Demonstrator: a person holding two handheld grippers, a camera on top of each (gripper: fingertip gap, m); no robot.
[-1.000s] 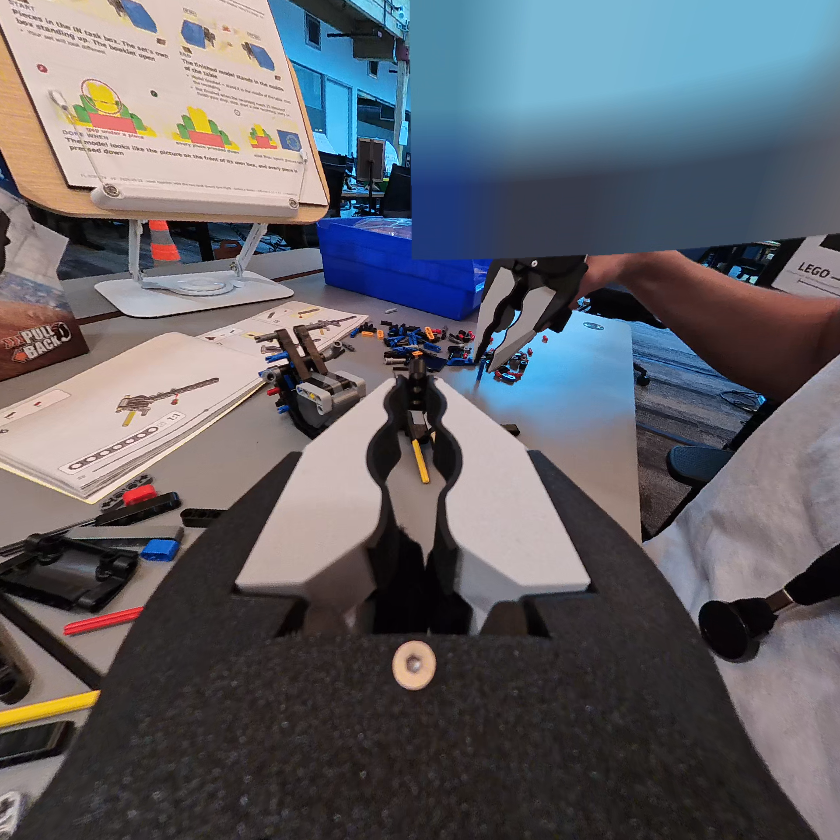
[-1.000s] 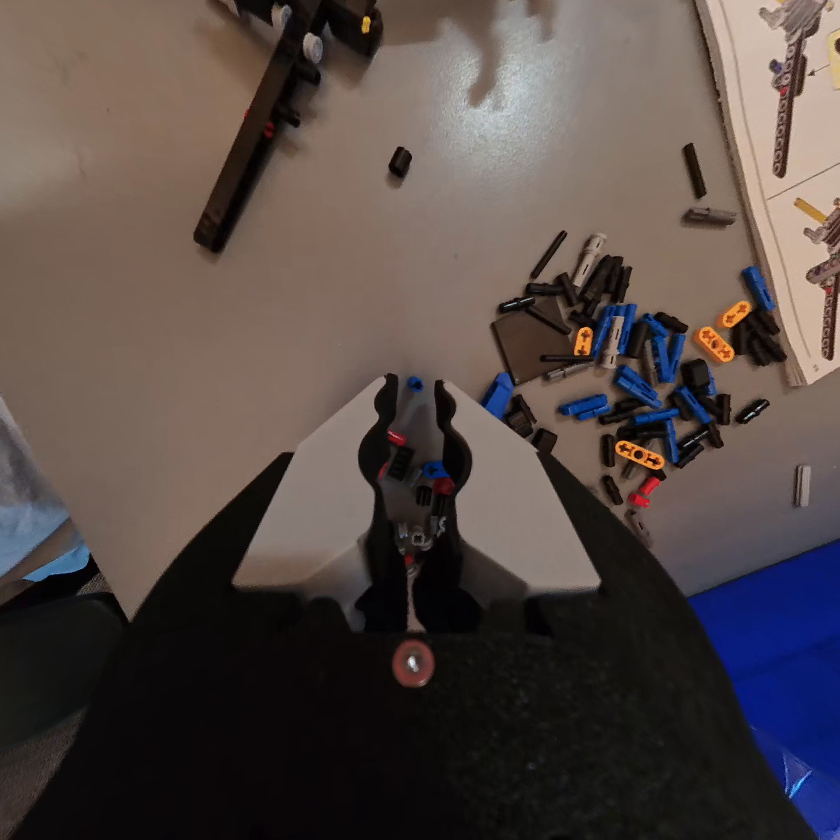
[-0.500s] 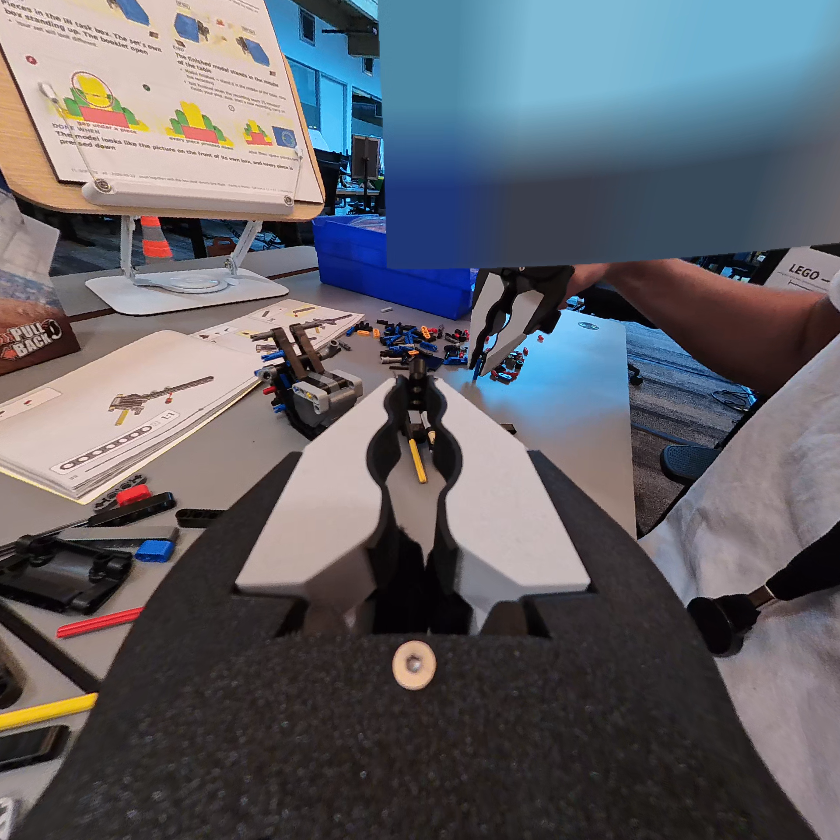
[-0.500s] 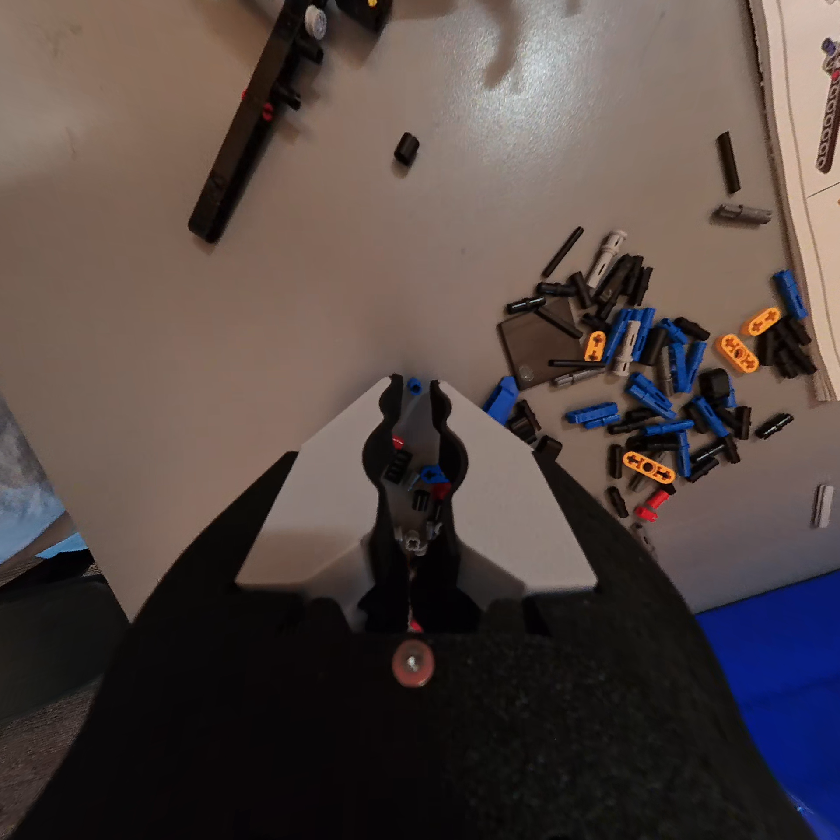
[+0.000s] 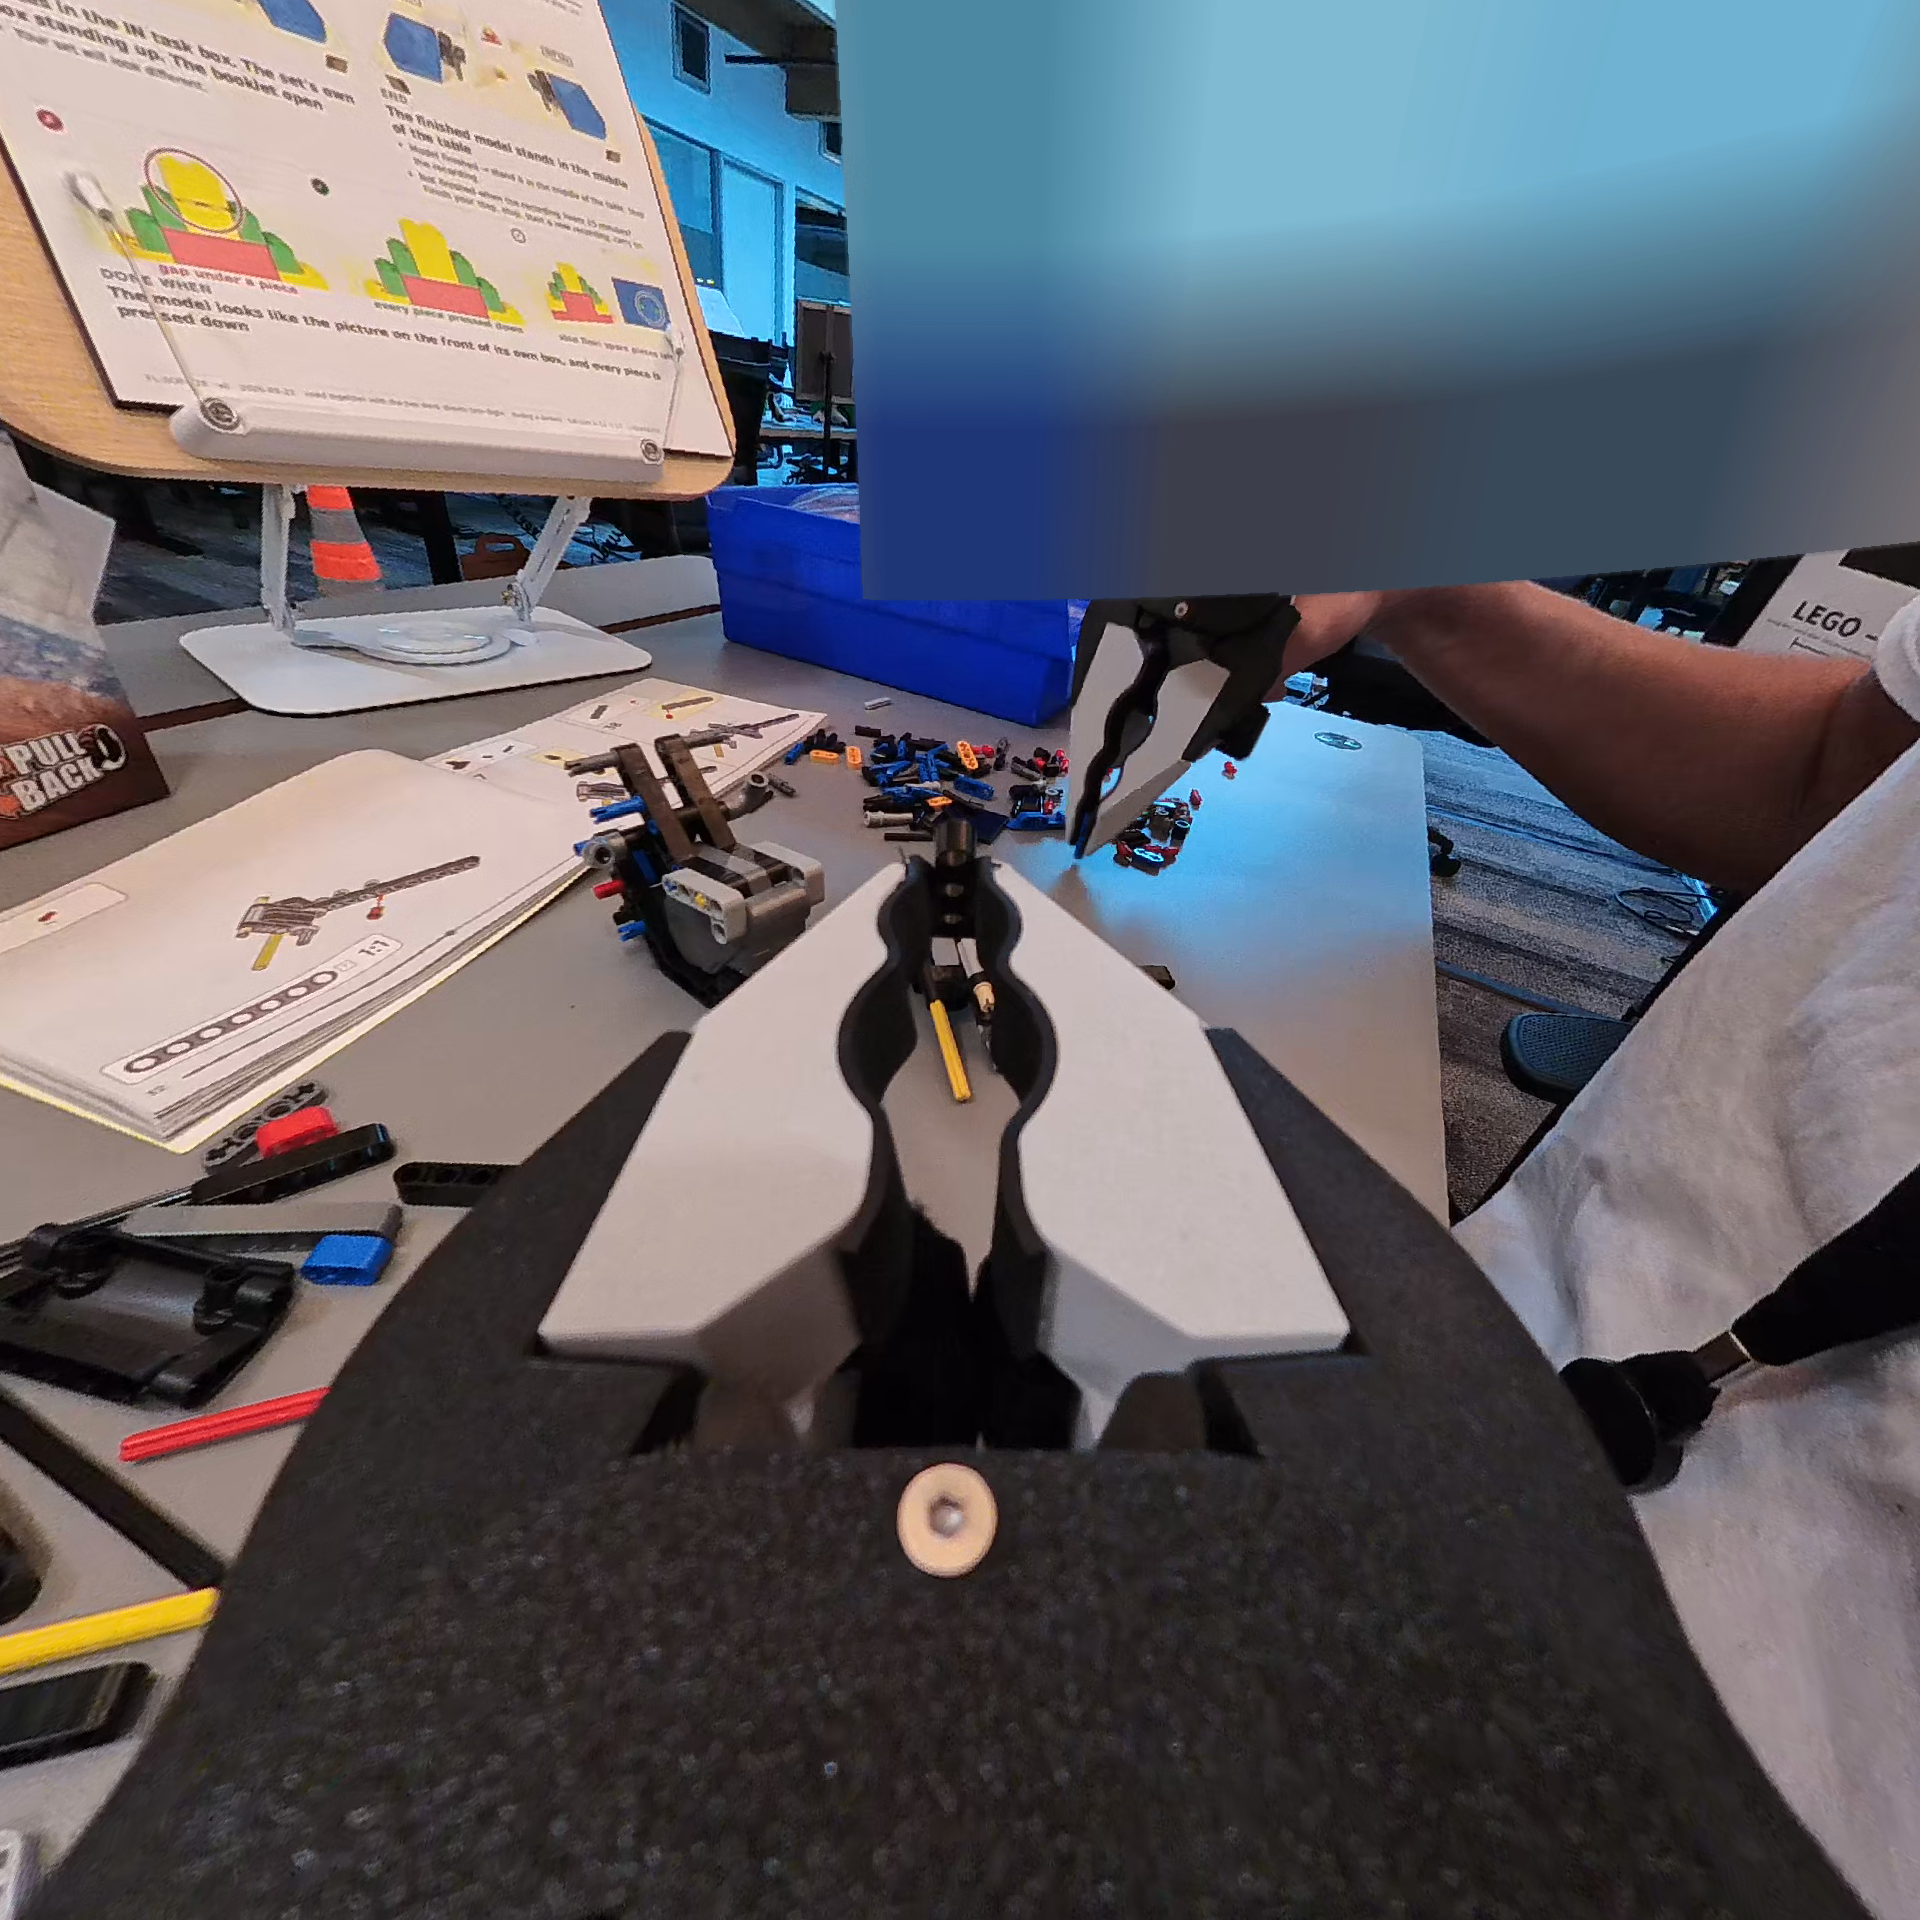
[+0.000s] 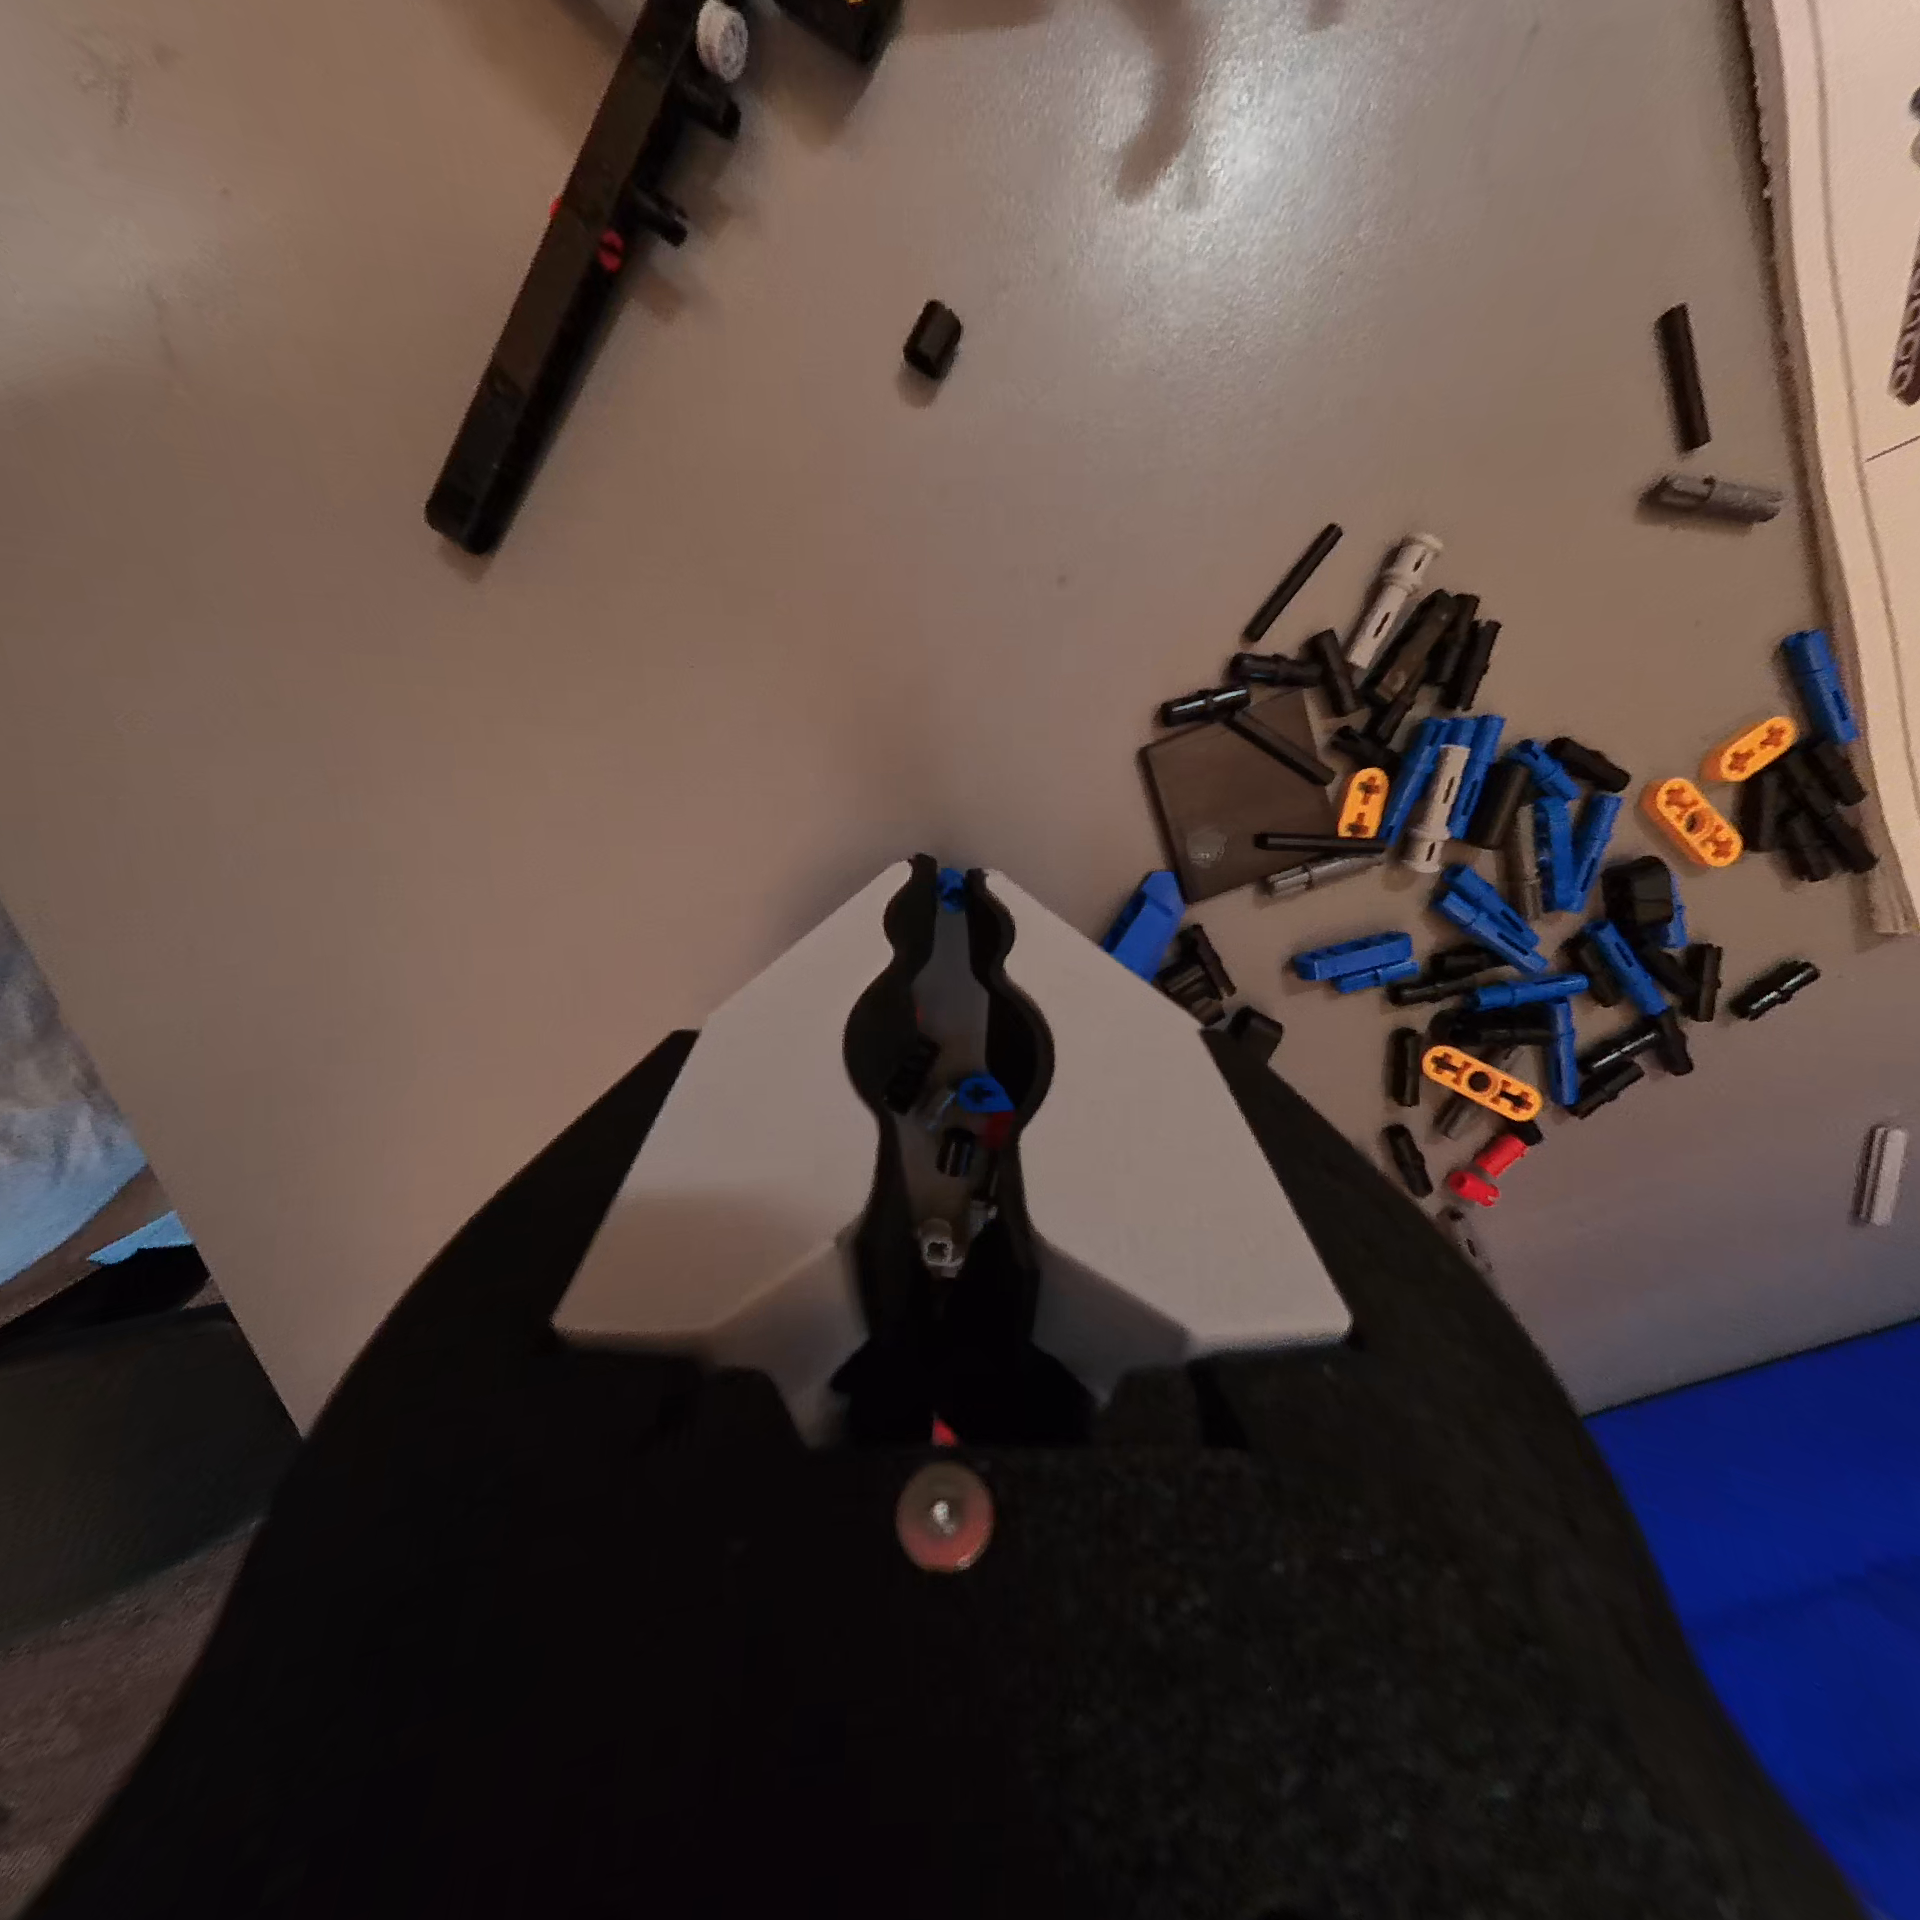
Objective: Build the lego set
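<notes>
So the step in hand looks like fetching a connector. The right gripper (image 6: 948, 881) has its tips pinched on a small blue pin (image 6: 950, 889) at the near edge of the loose parts pile (image 6: 1538, 852) (from the left wrist view its tips sit right down by the grey table (image 5: 1278, 935), and I can't tell if the pin has left the surface).

The left gripper (image 5: 951, 883) is clamped on a black beam assembly (image 5: 953, 862) with a yellow axle (image 5: 949, 1049) running back between its fingers, held up over the table.

A bit further out, the half-built grey and black model (image 5: 717, 894) sits beside the open instruction booklet (image 5: 270, 935); more beams and a red axle (image 5: 223, 1421) lie off to the left. At the back there's a blue bin (image 5: 894, 634) and a stand with a printed sheet (image 5: 343, 208).

My guess at the next move: lift the pin clear without dragging neighbours, bring it across to the held beam, line it up with a hole and push straight in. It's tiny, so a crooked grip could let it twist or pop out.
</notes>
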